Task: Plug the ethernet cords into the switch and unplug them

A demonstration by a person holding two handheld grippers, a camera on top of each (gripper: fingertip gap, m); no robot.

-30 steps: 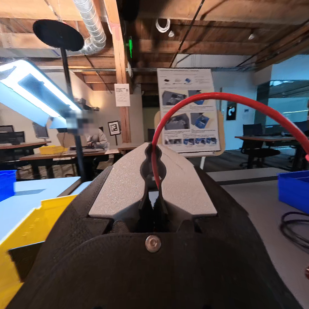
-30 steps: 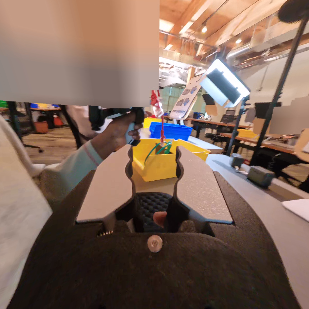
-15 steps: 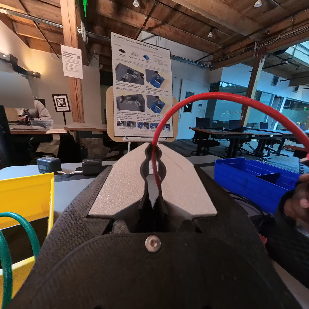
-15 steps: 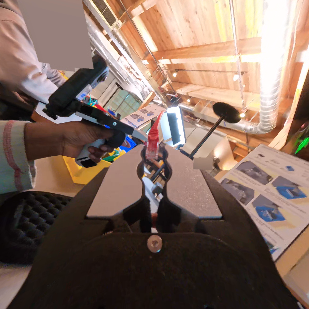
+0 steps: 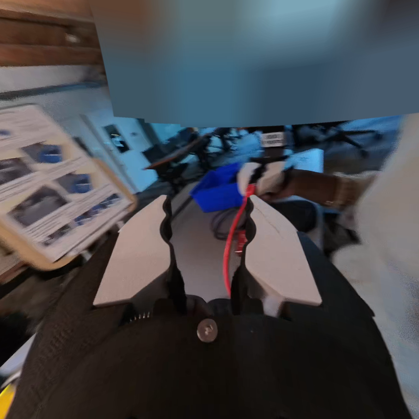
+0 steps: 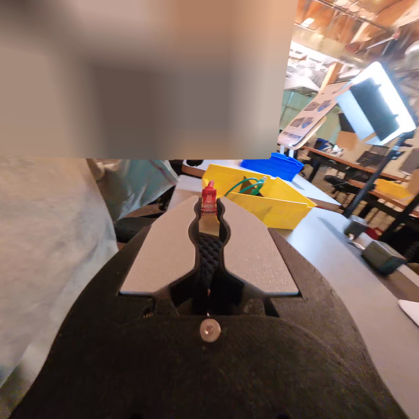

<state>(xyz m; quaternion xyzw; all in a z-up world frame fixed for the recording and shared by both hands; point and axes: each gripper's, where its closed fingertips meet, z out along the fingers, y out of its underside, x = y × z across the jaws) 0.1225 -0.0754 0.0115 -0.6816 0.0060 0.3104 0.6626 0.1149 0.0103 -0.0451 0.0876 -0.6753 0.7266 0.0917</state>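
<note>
My left gripper [image 5: 207, 199] is open. The red ethernet cord [image 5: 229, 238] hangs loose through the gap, close to the inner side of the right finger [image 5: 276, 249]. The cord runs up to my right gripper, which shows blurred and farther off in the left wrist view [image 5: 258, 179]. In the right wrist view my right gripper [image 6: 208, 199] is shut on the cord's red plug [image 6: 209, 203], which sticks out beyond the fingertips. A green cord [image 6: 247, 186] lies in the yellow bin [image 6: 267, 208]. No switch shows in either view.
A blue bin [image 5: 217, 192] and a coil of dark cable [image 5: 217, 224] are on the grey table ahead of the left gripper. An instruction board [image 5: 56, 188] stands at left. Another blue bin [image 6: 272, 166], a light panel [image 6: 381, 108] and a small dark box [image 6: 383, 258] are at right. A person's light-coloured clothing [image 6: 49, 226] fills the left.
My left gripper has opened and let go of the red cord. My right gripper has kept the red plug and swung down toward the table. Both views have turned sharply.
</note>
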